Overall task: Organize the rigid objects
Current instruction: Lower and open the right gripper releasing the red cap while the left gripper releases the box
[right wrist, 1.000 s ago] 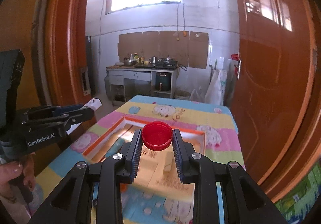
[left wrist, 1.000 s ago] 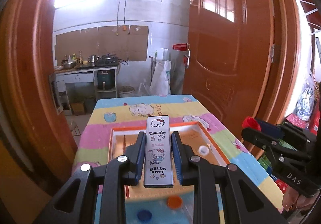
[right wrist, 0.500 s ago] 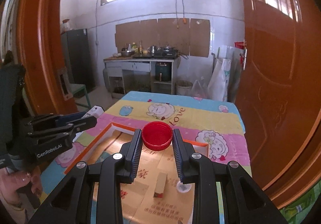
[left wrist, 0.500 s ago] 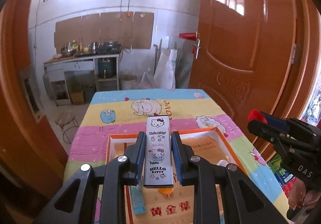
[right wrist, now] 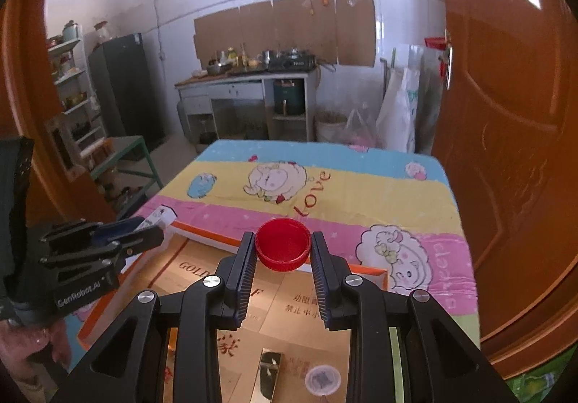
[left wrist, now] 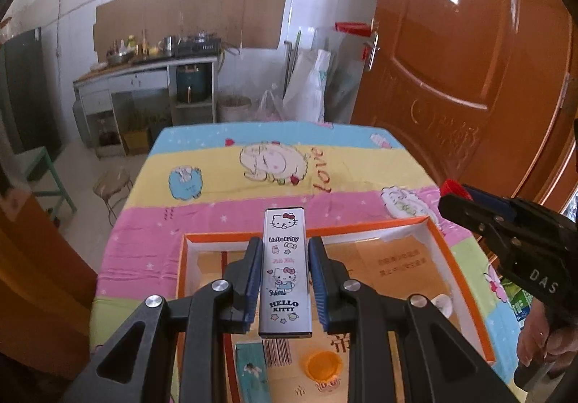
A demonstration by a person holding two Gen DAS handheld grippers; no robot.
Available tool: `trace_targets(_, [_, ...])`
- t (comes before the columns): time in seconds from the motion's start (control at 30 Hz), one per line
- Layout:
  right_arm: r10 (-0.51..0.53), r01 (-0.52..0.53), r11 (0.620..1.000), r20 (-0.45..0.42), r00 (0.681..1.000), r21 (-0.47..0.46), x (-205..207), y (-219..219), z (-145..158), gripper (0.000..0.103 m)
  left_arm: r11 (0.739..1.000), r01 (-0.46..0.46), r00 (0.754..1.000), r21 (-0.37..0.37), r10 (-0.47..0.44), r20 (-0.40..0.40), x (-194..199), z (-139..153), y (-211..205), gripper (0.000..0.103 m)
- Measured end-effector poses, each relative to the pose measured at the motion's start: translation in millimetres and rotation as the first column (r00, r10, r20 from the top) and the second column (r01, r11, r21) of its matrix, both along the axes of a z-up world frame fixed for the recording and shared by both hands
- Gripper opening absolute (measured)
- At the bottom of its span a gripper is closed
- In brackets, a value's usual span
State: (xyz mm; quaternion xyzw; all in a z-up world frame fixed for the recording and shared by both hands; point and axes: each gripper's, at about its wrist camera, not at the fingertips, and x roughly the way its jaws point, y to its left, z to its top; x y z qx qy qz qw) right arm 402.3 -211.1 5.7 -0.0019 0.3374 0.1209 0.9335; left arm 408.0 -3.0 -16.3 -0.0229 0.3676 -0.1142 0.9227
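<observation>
My left gripper (left wrist: 284, 255) is shut on a long white Hello Kitty box (left wrist: 285, 269), held above the orange-rimmed cardboard tray (left wrist: 460, 269). My right gripper (right wrist: 283, 250) is shut on a red bottle cap (right wrist: 283, 248) over the same tray (right wrist: 368, 271). In the tray lie a teal box (left wrist: 251, 370), an orange cap (left wrist: 324, 365) and a white cap (left wrist: 442, 302) in the left wrist view. The right wrist view shows a small brown box (right wrist: 269, 372) and a clear cap (right wrist: 322, 380). The right gripper (left wrist: 448, 193) shows at the right edge, the left gripper (right wrist: 159, 222) at the left.
The tray rests on a table with a striped cartoon cloth (left wrist: 274, 164). An open brown door (left wrist: 462, 70) stands close on the right. Behind the table are a kitchen counter (left wrist: 151, 67), a bucket (left wrist: 234, 107), bags (left wrist: 310, 78) and a stool (left wrist: 112, 186).
Both grippers moved forward and lower over the tray, each keeping its object. The far table end and kitchen now appear closer; the tray's contents slid toward the bottom of both views.
</observation>
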Motion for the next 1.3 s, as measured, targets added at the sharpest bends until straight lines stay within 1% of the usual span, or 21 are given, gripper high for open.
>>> trace_targets(0.1, [-0.006,0.007,1.0,-0.03,1.0,0.012,14.2,0.1,-13.2,0.03,1.0,0.006,0.999,-0.008,-0.006,-0.036,10.9,-11.5,-0.7,0.026])
trace_targets(0.23, [-0.007,0.008,1.0,-0.064,0.998,0.016,27.2,3.2,-29.7,0.03,1.0,0.008,0.997,0.018,-0.007,-0.071,22.0,-26.0,-4.4,0.026])
trace_targets(0.53, [-0.016,0.016,1.0,-0.145,0.989,0.002,40.0,4.2,-66.3,0.03,0.998,0.012,0.99,0.057,-0.004,-0.142,38.4,-57.5,-11.4,0.026])
trace_targets(0.6, [-0.022,0.024,1.0,-0.165,0.986,0.015,43.5,0.8,-71.0,0.03,0.999,0.018,0.987,0.039,-0.011,-0.162,41.4,-60.0,-11.1,0.026])
trace_targets(0.7, [-0.028,0.032,0.999,-0.172,0.985,0.017,44.2,-1.9,-71.5,0.03,0.998,0.017,0.984,0.063,-0.005,-0.181,44.4,-62.9,-13.9,0.026])
trace_targets(0.83, [-0.031,0.037,0.999,-0.208,0.978,0.023,45.4,-4.5,-74.6,0.03,0.998,0.026,0.972,0.061,-0.011,-0.233,49.3,-70.9,-14.8,0.026])
trace_targets(1.3, [-0.037,0.028,0.999,-0.32,0.947,-0.033,53.0,-1.4,-94.2,0.03,0.996,0.042,0.968,0.079,-0.021,-0.249,50.0,-73.3,-19.5,0.026])
